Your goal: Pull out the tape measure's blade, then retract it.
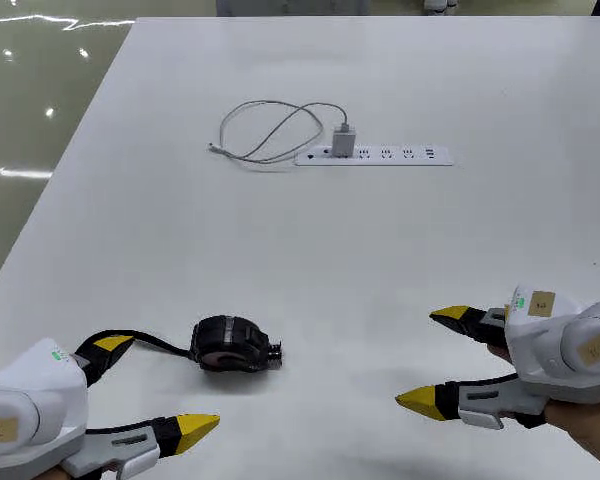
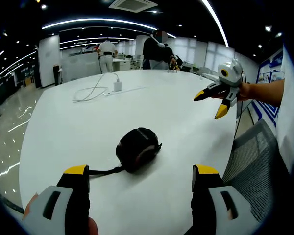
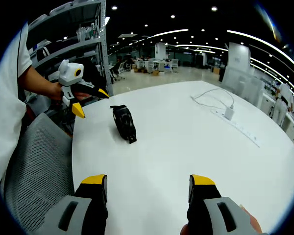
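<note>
1. The white surface is wide and mostly bare. It carries all the things named below except the chair.
2. A grey mesh chair stands at the near edge of the surface, beside the person.
3. The right gripper hovers above the surface at the near right. Its fingers are spread wide apart and hold nothing. They point to the left, toward the tape measure, but are well apart from it.
4. The left gripper is at the near left corner. Its fingers are also spread wide and nothing is between them. The tape measure is just ahead of them.
5. A white power strip lies flat in the far middle of the surface.
6. A thin white cable makes loose loops to the left of the strip.
7. The tape measure is black and lies on the surface near the front edge, between the two grippers and closer to the left one. The blade end sits at the mouth of the case, on the side of the right gripper.
8. A black strap runs from the case to the far finger of the left gripper. I cannot tell if it touches this finger.
9. A small white charger is plugged into the left end of the strip, and the cable goes out from it.
</note>
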Demonstrator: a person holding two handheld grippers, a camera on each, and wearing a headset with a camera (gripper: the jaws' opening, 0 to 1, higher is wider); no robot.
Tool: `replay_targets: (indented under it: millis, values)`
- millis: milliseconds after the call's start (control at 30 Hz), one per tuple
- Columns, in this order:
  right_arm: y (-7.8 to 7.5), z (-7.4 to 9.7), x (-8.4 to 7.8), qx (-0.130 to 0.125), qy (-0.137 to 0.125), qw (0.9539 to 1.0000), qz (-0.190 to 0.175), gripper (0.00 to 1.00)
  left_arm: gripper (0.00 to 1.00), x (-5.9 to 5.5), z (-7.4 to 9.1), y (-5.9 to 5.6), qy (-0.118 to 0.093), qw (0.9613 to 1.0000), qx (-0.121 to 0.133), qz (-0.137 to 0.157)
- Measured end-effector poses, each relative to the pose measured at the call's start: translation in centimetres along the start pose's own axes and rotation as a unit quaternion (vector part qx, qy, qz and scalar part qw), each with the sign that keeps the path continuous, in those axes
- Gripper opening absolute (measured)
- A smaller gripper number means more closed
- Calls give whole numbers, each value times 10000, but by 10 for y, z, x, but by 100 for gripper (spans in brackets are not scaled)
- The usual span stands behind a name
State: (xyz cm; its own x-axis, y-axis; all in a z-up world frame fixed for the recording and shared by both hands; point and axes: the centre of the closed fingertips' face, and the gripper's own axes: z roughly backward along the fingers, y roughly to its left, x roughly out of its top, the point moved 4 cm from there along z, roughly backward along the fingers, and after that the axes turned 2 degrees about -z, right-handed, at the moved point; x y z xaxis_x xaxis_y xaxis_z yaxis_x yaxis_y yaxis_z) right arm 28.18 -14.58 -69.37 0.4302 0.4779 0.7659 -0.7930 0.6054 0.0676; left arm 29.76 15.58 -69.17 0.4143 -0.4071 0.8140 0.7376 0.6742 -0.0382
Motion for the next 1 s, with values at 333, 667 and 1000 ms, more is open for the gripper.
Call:
replay_targets:
  millis: [333,667,1000]
  values:
    - [2,8,-7,-40,4,10000,-41,72,88,-4,6,2,37,10000,-82,-32]
    - [6,17,-15,-27,15,9999,-113,77,91,-2,12,-8,76,9995,-280,-154]
    - [11,29,-27,-126,52,9997,-183,84,94,-6,19,-8,118,9991,-367,-148]
